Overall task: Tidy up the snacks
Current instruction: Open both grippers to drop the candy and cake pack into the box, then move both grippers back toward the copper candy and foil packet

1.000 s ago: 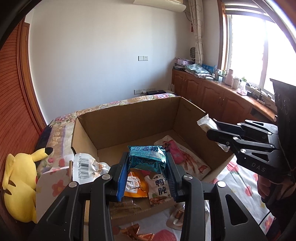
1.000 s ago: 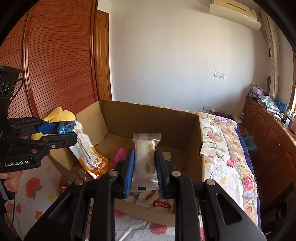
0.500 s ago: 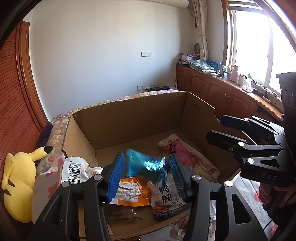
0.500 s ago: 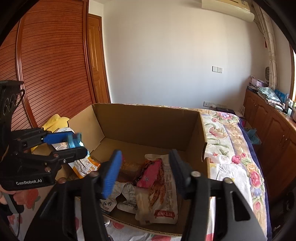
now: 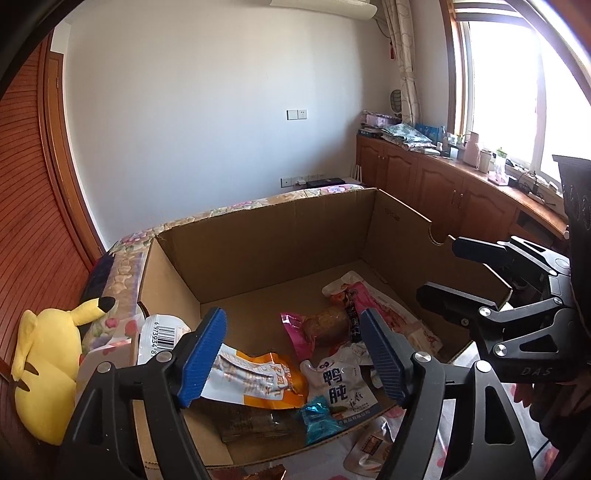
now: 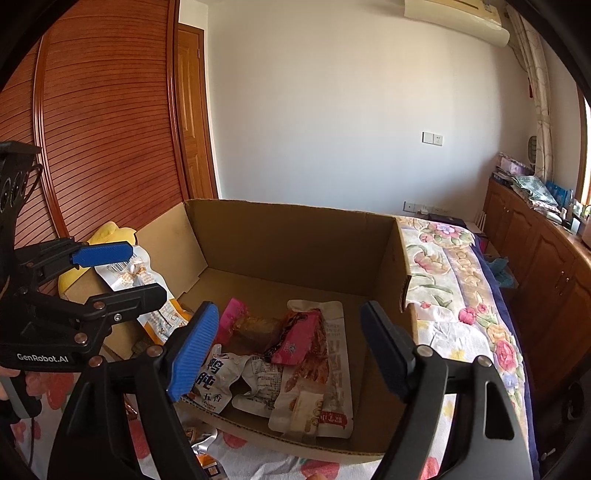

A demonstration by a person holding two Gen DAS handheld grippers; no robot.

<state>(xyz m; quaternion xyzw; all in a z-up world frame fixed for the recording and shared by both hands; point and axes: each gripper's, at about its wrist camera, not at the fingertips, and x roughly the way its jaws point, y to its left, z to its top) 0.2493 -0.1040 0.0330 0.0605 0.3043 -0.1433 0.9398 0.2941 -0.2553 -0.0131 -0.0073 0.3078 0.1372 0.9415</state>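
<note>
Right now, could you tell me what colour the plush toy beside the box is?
Yellow, with a black ear tip; the plush toy shows best in the left wrist view.

- To my left I saw a yellow plush toy with black-tipped ears [image 5: 48, 365] lying against the slatted reddish wooden wardrobe door [image 6: 110, 147].
- A floral-patterned bedspread [image 6: 454, 280] covered the bed.
- Brown wooden cabinets [image 5: 436, 188] ran under the bright window [image 5: 517, 74], their top cluttered with small items.
- A white wall-mounted air conditioner [image 6: 454, 18] hung high on the plain white wall [image 5: 207, 110].
</note>
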